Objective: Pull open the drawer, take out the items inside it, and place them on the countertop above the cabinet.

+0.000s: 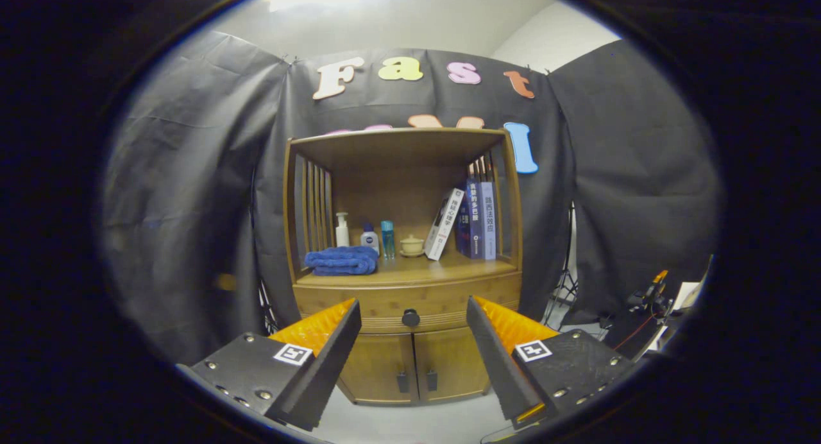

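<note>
Black cloth hung behind a wooden cabinet [403, 264] that we faced head-on from a short way back. Our gripper [414, 315] held its jaws spread wide and gripped nothing; the drawer [359, 303] sat shut, and its dark round knob [410, 317] showed in the gap between the jaws, beyond them. Below the drawer we saw two closed doors [414, 366] with small dark handles. On the tabletop [423, 271] above the drawer lay a folded blue towel [342, 260], with a white pump bottle [342, 230], two smaller bottles [378, 237] and a small lidded cup [412, 244] behind and beside it. Several books [473, 219] stood toward the other side, one leaning.
</note>
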Demonstrator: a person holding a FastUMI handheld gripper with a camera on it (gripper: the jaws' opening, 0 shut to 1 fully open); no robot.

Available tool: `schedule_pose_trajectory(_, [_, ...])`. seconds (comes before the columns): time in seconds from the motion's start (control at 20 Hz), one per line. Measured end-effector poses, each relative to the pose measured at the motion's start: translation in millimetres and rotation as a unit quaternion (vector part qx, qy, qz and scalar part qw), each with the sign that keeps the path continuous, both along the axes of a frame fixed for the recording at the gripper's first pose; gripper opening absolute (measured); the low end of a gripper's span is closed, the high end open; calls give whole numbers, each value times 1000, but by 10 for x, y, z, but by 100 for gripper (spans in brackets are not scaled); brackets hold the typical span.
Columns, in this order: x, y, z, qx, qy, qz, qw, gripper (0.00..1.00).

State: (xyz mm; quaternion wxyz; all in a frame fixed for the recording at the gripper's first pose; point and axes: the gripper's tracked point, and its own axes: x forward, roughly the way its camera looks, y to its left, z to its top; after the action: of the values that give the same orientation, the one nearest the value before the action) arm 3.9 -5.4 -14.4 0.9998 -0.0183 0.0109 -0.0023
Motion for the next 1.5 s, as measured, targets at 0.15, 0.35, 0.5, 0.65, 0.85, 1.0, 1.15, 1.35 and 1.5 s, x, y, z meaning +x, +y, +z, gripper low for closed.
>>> schedule_pose_trajectory(0.15, [20, -71, -12, -4, -4, -9, 1000, 99])
schedule_pose_trajectory(0.35, [144, -141, -164, -14, -2, -17, 1000, 99])
schedule_pose_trajectory(0.5, [355, -142, -315, -6, -1, -11, 1000, 99])
schedule_pose_trajectory(0.65, [661, -193, -506, -14, 6, -16, 1000, 99])
schedule_pose_trajectory(0.85, [1127, -83, -956, -7, 25, -2, 1000, 99])
schedule_pose_trajectory(1.0, [1451, 74, -1323, -23, 44, 11, 999, 99])
schedule_pose_trajectory(1.15, [1761, 146, -1523, -38, 50, 24, 998, 99])
schedule_pose_trajectory(1.35, [2120, 149, -1710, -35, 57, 12, 998, 100])
schedule_pose_trajectory(1.5, [2389, 66, -1641, -41, 33, -3, 999, 84])
